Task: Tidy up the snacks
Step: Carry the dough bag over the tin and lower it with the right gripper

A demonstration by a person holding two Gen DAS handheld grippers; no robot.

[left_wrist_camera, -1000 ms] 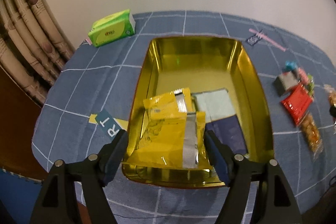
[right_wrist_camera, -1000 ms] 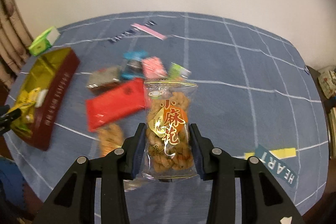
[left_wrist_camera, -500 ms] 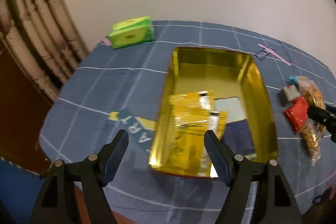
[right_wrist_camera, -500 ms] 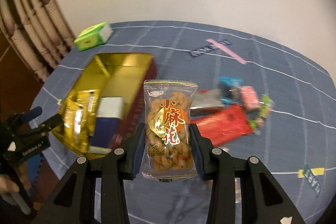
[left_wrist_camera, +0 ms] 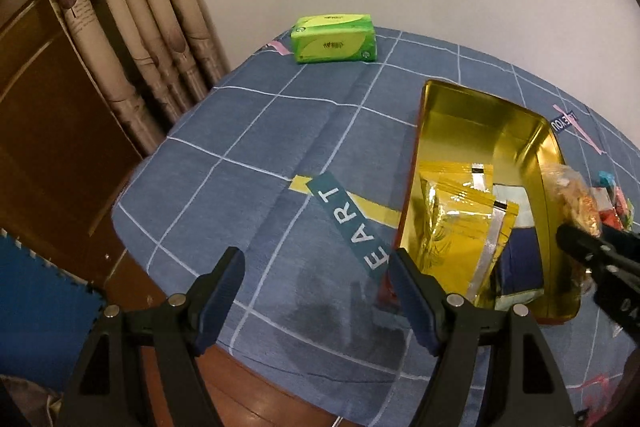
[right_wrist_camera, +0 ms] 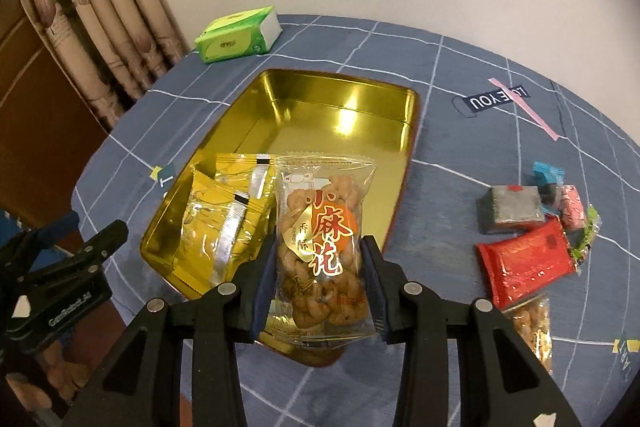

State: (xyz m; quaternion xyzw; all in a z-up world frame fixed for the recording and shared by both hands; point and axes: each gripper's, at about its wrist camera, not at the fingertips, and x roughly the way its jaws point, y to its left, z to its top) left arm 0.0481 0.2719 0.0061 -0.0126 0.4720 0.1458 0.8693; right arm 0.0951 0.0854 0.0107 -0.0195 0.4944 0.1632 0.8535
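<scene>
My right gripper (right_wrist_camera: pixel 318 267) is shut on a clear bag of fried dough twists (right_wrist_camera: pixel 322 227) and holds it above the near end of the gold tin (right_wrist_camera: pixel 340 107). The tin holds two yellow packets (right_wrist_camera: pixel 224 219). In the left wrist view the tin (left_wrist_camera: pixel 488 123) sits at the right with the yellow packets (left_wrist_camera: pixel 460 223), a pale packet and a dark blue packet inside. My left gripper (left_wrist_camera: pixel 316 275) is open and empty over the tablecloth, left of the tin. The twist bag (left_wrist_camera: pixel 576 199) shows at the tin's right rim.
Loose snacks lie right of the tin: a red packet (right_wrist_camera: pixel 524 259), a grey packet (right_wrist_camera: pixel 512 211), small pink and blue candies (right_wrist_camera: pixel 568 203), another twist bag (right_wrist_camera: pixel 532 327). A green tissue pack (right_wrist_camera: pixel 236 35) sits at the back by the curtain (left_wrist_camera: pixel 132 27). The table edge is near.
My right gripper has carried the twist bag left from the snack pile to over the tin. My left gripper has swung left, away from the tin.
</scene>
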